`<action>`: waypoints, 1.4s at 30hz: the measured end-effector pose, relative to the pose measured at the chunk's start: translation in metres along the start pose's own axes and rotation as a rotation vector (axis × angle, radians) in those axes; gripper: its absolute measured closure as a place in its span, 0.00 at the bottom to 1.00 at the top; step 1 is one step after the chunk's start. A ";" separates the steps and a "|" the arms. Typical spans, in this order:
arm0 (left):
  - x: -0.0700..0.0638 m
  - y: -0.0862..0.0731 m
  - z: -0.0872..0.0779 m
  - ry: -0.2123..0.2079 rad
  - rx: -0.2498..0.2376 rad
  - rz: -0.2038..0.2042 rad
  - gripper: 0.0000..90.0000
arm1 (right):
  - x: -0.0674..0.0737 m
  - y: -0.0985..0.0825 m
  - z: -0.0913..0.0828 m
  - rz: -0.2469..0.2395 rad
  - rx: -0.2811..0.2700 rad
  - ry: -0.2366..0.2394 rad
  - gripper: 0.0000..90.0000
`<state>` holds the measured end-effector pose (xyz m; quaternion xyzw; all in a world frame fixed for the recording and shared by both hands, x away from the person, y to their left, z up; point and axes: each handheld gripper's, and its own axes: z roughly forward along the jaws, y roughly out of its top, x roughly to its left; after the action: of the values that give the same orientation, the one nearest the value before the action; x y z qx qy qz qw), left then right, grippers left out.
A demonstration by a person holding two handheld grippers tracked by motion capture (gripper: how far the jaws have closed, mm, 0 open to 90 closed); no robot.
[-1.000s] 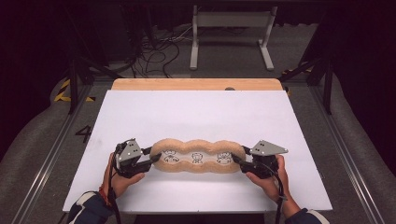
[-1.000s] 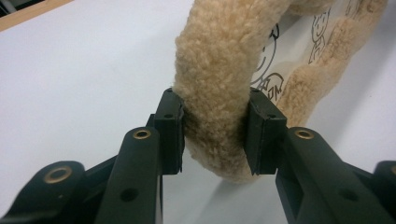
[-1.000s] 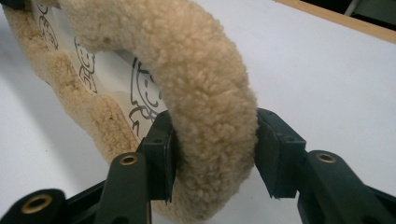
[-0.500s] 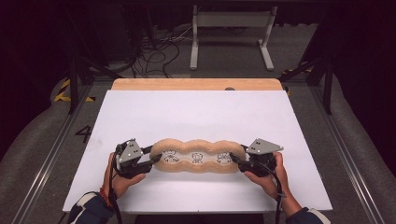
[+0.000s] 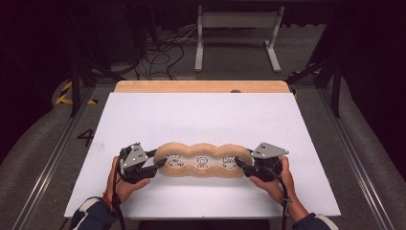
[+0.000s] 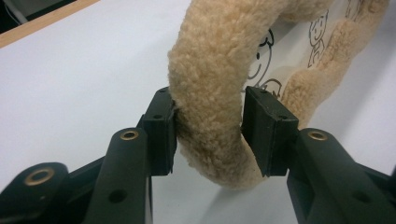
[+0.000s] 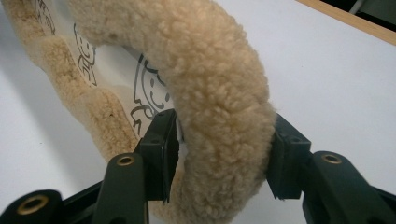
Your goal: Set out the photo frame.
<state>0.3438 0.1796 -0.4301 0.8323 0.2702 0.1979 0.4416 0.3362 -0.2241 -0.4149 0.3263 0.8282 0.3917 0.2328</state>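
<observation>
The left tool (image 5: 160,164) has just been opening, its jaws loosely around one end of the cushion (image 5: 203,160); the right tool (image 5: 241,165) clamps the other end on the table (image 5: 201,115).

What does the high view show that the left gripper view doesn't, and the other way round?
High view adds: the whole plush mat lying on the white table, the right gripper at its other end, the left hand and right hand. Left gripper view adds: the pads straddling the fleecy rim, barely touching; the jaws have just been opening. Shared: left gripper, mat, cartoon figures.
</observation>
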 end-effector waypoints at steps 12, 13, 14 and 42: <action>-0.005 0.003 0.002 0.009 0.014 0.042 0.52 | -0.001 0.002 0.001 -0.010 0.013 -0.010 0.48; -0.005 0.003 0.002 0.010 0.015 0.042 0.50 | -0.001 0.002 0.001 -0.012 0.012 -0.008 0.47; -0.005 0.004 0.002 0.023 0.018 0.046 0.48 | -0.001 0.002 0.000 -0.012 0.012 -0.002 0.46; -0.008 0.004 -0.001 -0.014 -0.002 0.068 0.04 | -0.007 -0.001 -0.006 0.023 0.004 -0.015 0.08</action>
<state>0.3383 0.1736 -0.4273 0.8420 0.2384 0.2072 0.4374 0.3367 -0.2326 -0.4115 0.3393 0.8233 0.3904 0.2340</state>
